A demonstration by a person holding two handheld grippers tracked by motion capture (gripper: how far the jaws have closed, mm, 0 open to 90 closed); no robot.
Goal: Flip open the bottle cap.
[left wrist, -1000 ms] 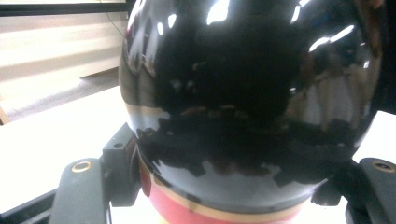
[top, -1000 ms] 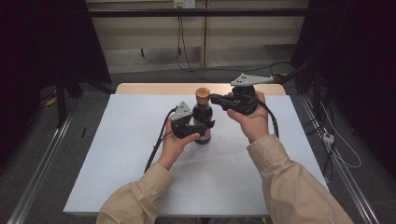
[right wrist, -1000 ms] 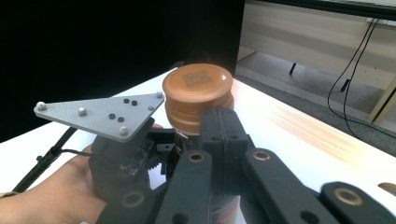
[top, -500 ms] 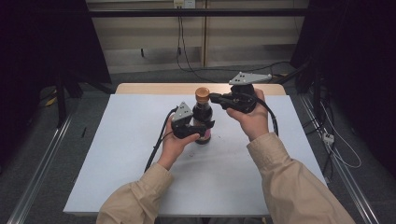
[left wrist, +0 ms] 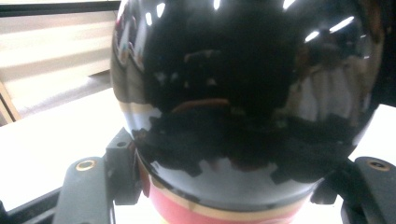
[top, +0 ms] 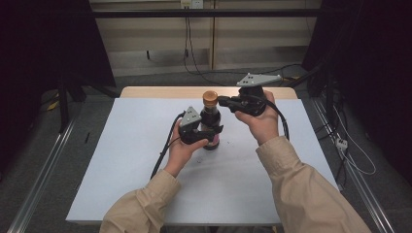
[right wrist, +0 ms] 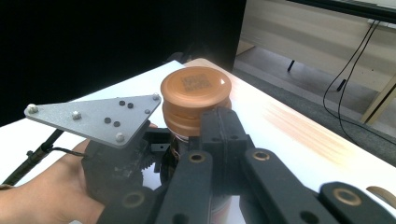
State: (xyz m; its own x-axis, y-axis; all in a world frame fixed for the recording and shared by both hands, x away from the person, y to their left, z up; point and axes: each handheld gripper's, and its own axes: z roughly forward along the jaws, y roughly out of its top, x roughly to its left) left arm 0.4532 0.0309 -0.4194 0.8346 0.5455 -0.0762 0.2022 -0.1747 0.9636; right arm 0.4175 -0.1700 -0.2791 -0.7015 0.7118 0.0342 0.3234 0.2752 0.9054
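The left tool (top: 210, 133) has just been closing and now clamps the belly of the dark bottle (top: 211, 127), which stands upright on the white surface (top: 121, 165) a little beyond its middle, toward the far edge. With the bottle steadied, the brown cap (top: 210, 98) looks ready to be worked off. Farther back, the right tool (top: 224, 101) has its jaws drawn together, their tips beside the cap at neck height; whether they touch it I cannot tell.
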